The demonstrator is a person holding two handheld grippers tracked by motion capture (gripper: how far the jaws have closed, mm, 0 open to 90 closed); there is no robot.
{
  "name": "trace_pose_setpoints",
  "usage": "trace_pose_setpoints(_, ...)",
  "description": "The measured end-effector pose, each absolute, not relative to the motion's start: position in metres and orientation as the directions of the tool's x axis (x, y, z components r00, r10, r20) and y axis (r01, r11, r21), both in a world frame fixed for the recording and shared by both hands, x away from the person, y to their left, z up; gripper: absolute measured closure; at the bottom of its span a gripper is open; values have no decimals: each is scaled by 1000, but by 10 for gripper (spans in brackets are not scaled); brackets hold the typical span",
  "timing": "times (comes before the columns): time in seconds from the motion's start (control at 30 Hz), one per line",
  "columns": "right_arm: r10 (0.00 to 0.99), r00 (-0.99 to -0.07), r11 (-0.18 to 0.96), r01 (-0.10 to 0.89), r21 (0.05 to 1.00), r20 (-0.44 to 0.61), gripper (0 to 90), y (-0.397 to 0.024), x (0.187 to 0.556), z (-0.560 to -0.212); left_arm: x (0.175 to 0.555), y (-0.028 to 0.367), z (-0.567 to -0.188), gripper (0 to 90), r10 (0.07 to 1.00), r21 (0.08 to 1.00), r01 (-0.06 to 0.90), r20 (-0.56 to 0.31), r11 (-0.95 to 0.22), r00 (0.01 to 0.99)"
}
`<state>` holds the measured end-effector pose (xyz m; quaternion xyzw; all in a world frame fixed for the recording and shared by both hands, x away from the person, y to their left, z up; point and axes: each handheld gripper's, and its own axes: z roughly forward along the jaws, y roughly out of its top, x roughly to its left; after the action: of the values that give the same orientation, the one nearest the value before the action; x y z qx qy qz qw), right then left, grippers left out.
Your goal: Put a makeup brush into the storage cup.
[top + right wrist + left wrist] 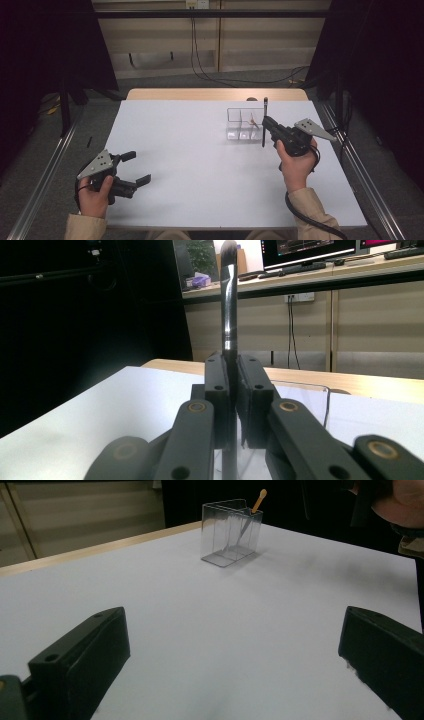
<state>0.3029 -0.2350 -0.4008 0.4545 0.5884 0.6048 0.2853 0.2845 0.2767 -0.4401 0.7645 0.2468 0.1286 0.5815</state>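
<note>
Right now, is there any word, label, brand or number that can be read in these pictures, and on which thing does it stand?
None can be read.
Lit computer monitor behind the table: coloured marks, too small and blurred.
Clear plastic divided box, thin black glossy stick clamped in the right gripper, open left gripper: no print seen.

Black pen point(264, 122) upright, clamped mid-shaft, tip down beside clear organizer point(235, 116) holding one orange-tipped stick point(259, 501).
</note>
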Motion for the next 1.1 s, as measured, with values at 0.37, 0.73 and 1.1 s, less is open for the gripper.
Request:
trace_pose_setpoints(0.37,888,-408,-160,160,974,213,847,-237,312,-396,286,276,-440,0,525,953,228,-93,-200,846)
trace_pose_setpoints(0.73,888,-403,-172,151,973,220,847,-239,319,-394,286,277,-441,0,527,954,230,-97,-192,844)
trace_pose_setpoints(1.1,890,-403,-169,140,976,212,847,-240,323,-391,286,278,-441,0,527,954,230,-97,-193,844)
